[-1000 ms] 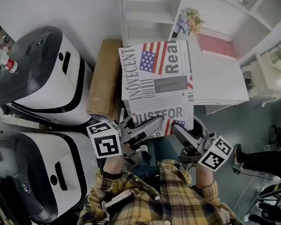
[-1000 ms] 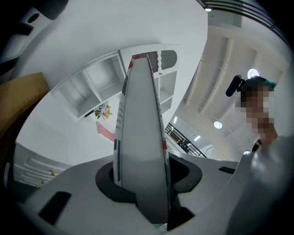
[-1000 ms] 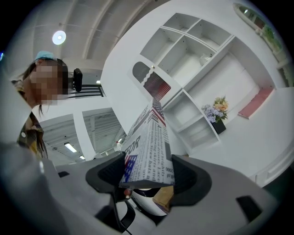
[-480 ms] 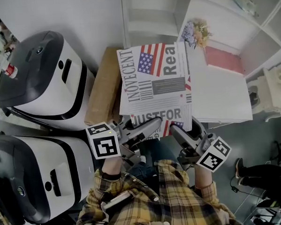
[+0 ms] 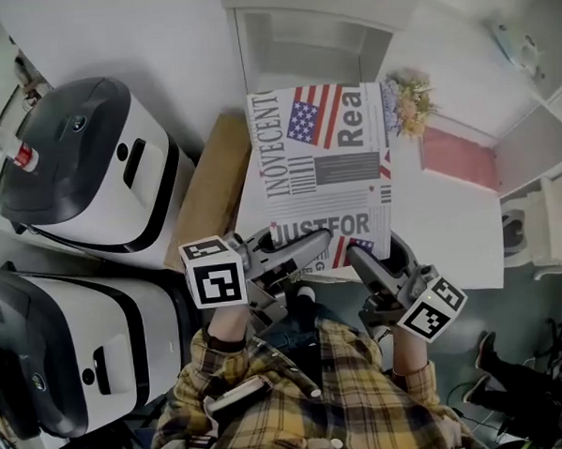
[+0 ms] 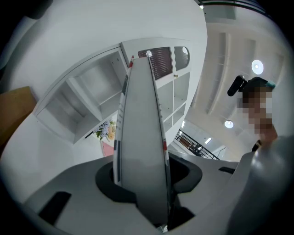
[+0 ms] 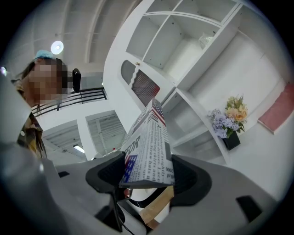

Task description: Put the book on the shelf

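Task roughly midway by my read: pickup done, placing not. The flat newspaper-print book (image 5: 321, 174) with a flag on its cover is off any surface, held cover-up in the centre of the head view. The left hand-held gripper (image 5: 292, 251) is clenched on the book's near edge at its lower left. The left gripper view shows the book edge-on (image 6: 140, 137), wedged between the jaws (image 6: 142, 179). The right hand-held gripper (image 5: 372, 266) grasps the lower right corner. In the right gripper view that corner (image 7: 149, 142) sits between both pads (image 7: 147, 176). The white shelf unit (image 5: 299, 39) is at the top of the head view, its nearest open compartment looks empty, and the book's far edge is just short of it, not inside. A white desk (image 5: 450, 229) at right carries a small pot of flowers (image 5: 408, 100) and a flat pink item (image 5: 458, 158). A brown cardboard box (image 5: 211, 180) lies just left of the book. Left to do: move the book up and forward, probably stand it or slide it into a compartment, then let go with both. Main risk looks like catching the compartment wall.
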Motion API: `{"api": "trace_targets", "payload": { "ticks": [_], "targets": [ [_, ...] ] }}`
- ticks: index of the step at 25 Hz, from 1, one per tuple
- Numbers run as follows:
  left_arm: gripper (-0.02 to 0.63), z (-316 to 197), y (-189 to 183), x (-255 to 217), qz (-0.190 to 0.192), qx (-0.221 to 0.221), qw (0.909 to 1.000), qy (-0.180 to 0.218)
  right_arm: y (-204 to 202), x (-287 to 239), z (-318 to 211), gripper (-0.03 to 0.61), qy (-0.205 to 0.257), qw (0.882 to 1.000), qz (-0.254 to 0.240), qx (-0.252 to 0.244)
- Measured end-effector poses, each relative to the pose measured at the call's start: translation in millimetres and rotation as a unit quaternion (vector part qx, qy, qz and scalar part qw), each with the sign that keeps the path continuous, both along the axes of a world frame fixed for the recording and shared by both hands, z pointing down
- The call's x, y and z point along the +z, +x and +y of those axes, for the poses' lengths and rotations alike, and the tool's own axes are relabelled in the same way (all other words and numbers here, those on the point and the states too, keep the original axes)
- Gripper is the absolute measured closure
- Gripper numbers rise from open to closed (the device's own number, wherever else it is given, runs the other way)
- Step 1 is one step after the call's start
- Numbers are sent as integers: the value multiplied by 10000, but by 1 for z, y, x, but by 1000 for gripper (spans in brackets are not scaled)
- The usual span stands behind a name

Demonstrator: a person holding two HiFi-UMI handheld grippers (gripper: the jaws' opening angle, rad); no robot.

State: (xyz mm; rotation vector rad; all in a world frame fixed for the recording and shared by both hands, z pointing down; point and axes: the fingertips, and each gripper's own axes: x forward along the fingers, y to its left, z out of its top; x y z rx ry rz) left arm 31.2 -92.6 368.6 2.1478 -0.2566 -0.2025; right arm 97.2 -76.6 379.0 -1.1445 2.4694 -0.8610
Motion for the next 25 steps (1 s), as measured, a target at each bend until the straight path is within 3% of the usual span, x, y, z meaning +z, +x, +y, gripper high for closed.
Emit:
{"api": "trace_targets", "payload": {
  "ticks": [6, 16, 20, 25],
  "targets": [
    [446, 5, 0, -1, 15, 90, 9989, -463, 0, -3, 7, 282, -480, 9988, 21, 82],
    [445, 3, 0, -2, 13, 68, 9985, -537, 0, -4, 5, 282, -588, 9982, 49, 70],
    [443, 4, -2, -3, -185, -18, 9982, -562, -2, -2, 6, 282, -645, 9978, -131, -21],
    [443, 8, 0, -6, -236, -324, 9989, -225, 0, -3, 4, 282, -313, 9988, -180, -320]
  ]
}}
